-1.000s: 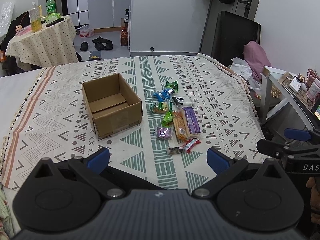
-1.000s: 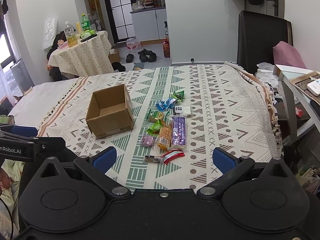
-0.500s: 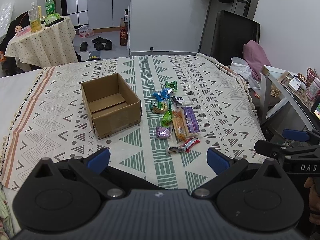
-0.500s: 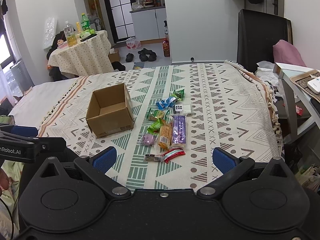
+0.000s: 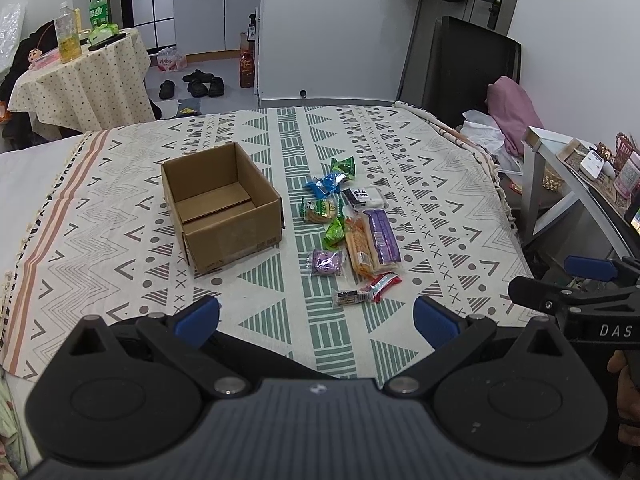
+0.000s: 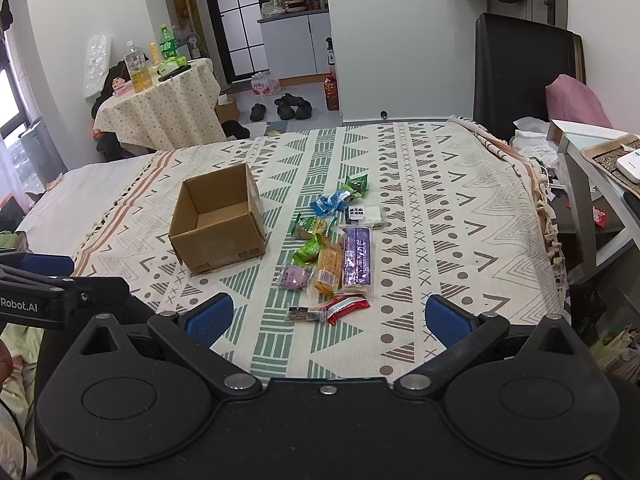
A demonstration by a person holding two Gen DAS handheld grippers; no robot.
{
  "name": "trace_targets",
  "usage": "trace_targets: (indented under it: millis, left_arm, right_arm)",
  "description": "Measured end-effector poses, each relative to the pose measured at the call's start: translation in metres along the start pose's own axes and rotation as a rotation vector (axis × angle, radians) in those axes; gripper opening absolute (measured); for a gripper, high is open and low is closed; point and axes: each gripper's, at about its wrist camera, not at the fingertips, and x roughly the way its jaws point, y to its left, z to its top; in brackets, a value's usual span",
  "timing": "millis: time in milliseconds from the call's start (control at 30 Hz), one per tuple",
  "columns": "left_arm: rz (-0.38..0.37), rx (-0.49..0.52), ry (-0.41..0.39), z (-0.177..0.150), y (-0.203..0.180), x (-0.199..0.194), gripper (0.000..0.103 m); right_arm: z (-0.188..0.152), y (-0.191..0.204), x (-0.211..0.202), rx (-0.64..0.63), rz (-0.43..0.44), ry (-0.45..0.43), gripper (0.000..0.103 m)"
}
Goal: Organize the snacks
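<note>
An open, empty cardboard box stands on the patterned cloth. To its right lie several wrapped snacks: a purple bar, an orange pack, a red-and-white stick, a round purple pack, green and blue packs, a white pack. My left gripper is open, hanging near the cloth's front edge, short of the snacks. My right gripper is open too, just before the red-and-white stick. Neither holds anything.
The cloth covers a bed-like surface. A grey side table with small items stands to the right. A round table with bottles and shoes on the floor are far behind. The other gripper shows at each view's edge.
Both grippers have crept slightly forward toward the snacks; nothing on the cloth has moved.
</note>
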Motion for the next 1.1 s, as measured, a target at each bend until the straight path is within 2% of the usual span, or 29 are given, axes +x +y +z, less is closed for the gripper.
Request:
trace_targets:
  millis: [400,500,833,1100]
  left_arm:
    - [0.007,-0.005,0.035,0.01,0.001,0.023,0.103]
    - [-0.018,0.006,0.041,0.013,0.001,0.031,0.103]
    - [-0.023,-0.016,0.078,0.025,0.003,0.069,0.103]
    - [-0.042,-0.017,0.146,0.028,-0.001,0.11,0.102]
  right_arm:
    - [0.003,-0.002,0.014,0.008,0.007,0.023,0.103]
    - [0.006,-0.007,0.024,0.015,0.015,0.041,0.103]
    - [0.009,-0.02,0.054,0.038,0.023,0.093,0.103]
    - [0.012,-0.035,0.086,0.089,0.04,0.147,0.099]
